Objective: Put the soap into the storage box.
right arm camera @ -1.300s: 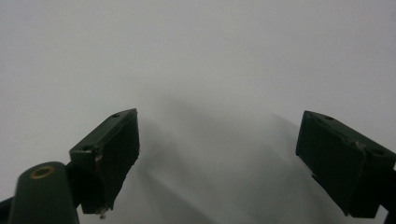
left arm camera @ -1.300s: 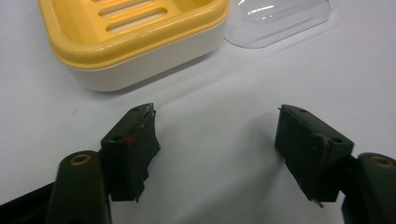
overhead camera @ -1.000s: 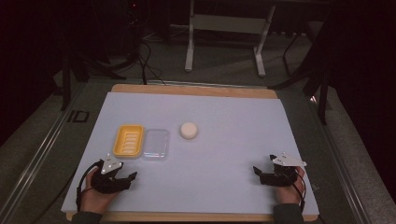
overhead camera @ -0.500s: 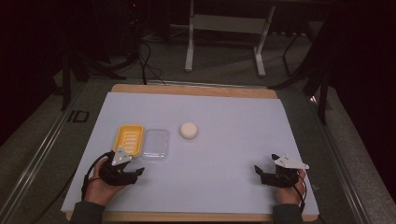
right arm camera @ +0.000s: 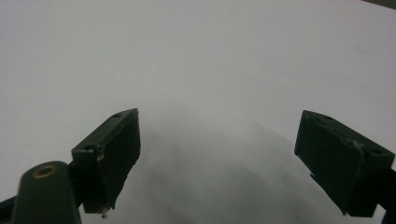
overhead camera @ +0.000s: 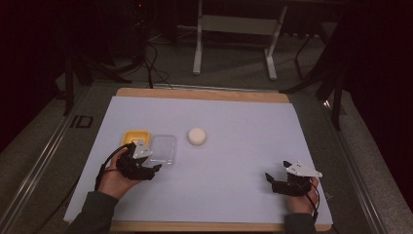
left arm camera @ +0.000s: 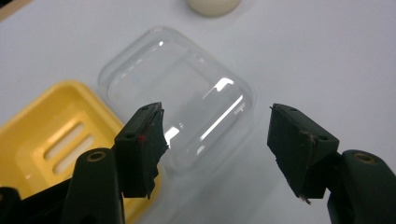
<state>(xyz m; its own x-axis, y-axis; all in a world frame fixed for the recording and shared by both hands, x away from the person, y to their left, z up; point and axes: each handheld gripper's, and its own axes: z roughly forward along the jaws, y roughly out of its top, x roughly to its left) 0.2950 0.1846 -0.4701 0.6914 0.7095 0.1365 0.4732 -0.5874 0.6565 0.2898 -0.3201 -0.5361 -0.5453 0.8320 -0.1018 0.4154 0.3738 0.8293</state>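
A clear plastic lid [overhead camera: 162, 149] [left arm camera: 180, 95] lies flat on the white table cover, right beside a yellow soap tray [overhead camera: 133, 137] [left arm camera: 51, 140]. A round cream-coloured bar [overhead camera: 197, 136] [left arm camera: 213, 5] sits a little farther back and to the right. My left gripper [overhead camera: 153, 167] [left arm camera: 217, 140] is open, its jaws hovering just short of the lid's near edge, with nothing between them. My right gripper [overhead camera: 271, 181] [right arm camera: 217, 154] is open too, low over bare white cover near the front right.
The white cover [overhead camera: 243, 146] spans a wooden board [overhead camera: 204, 93] whose edge shows at the back. Beyond the table stand a metal frame's legs [overhead camera: 197, 44] and loose cables [overhead camera: 151, 58] on a dark floor.
My left gripper has moved forward and right, from the front left up to the lid and tray. The right gripper has stayed about where it was.
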